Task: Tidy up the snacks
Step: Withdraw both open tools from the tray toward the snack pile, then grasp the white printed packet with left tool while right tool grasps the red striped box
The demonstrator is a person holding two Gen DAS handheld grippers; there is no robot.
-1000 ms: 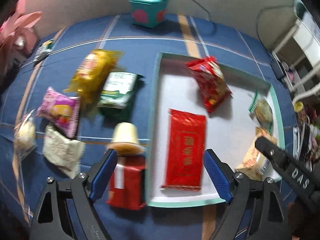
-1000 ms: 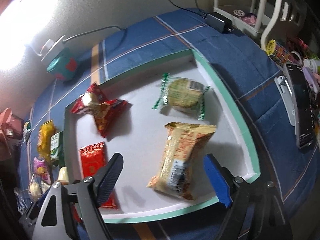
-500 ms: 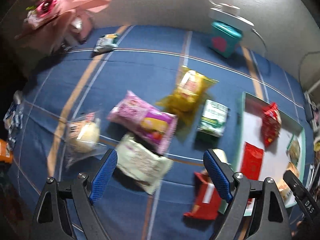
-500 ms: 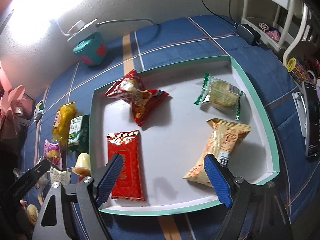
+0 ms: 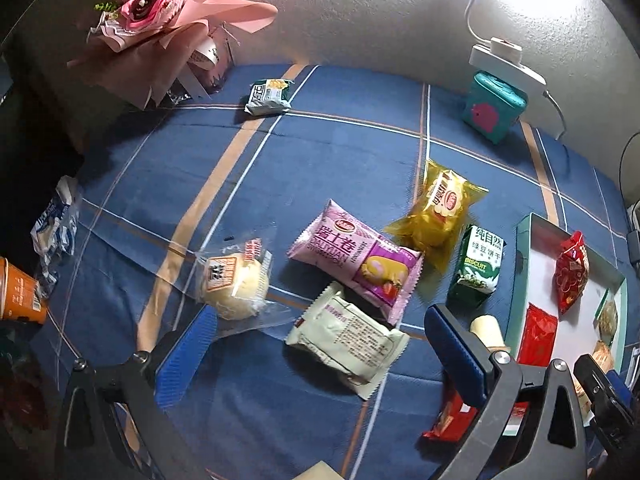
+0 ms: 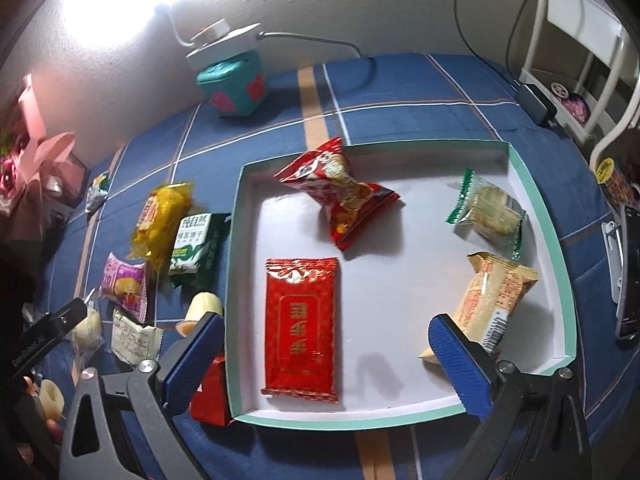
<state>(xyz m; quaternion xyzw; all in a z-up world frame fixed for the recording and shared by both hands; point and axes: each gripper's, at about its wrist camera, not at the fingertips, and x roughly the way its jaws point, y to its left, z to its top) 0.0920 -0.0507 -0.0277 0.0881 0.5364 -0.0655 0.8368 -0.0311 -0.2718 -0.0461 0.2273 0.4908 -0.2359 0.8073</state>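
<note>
My left gripper (image 5: 320,314) hovers over loose snacks on the blue checked cloth, its jaws opening with nothing pressed between them. Below it lie a white packet (image 5: 346,346), a pink packet (image 5: 354,258) and a wrapped bun (image 5: 236,284). A yellow packet (image 5: 438,210), a green biscuit box (image 5: 478,266), a jelly cup (image 5: 486,330) and a red box (image 5: 452,420) lie nearer the tray. My right gripper (image 6: 325,320) hangs above the teal-rimmed tray (image 6: 234,280), jaws opening and empty. The tray holds a flat red packet (image 6: 302,324), a red bag (image 6: 340,196), a green-edged packet (image 6: 490,214) and a tan packet (image 6: 494,304).
A teal tin (image 5: 494,106) with a white power strip stands by the back wall. A pink bouquet (image 5: 160,20) fills the far left corner, with a small green packet (image 5: 268,96) near it. A phone (image 6: 630,276) lies right of the tray; an orange cup (image 5: 18,296) is at the left edge.
The left view swung away from the tray to the loose snacks on its left. The right view shifted left, taking in the whole tray. Both pairs of jaws stand wider.
</note>
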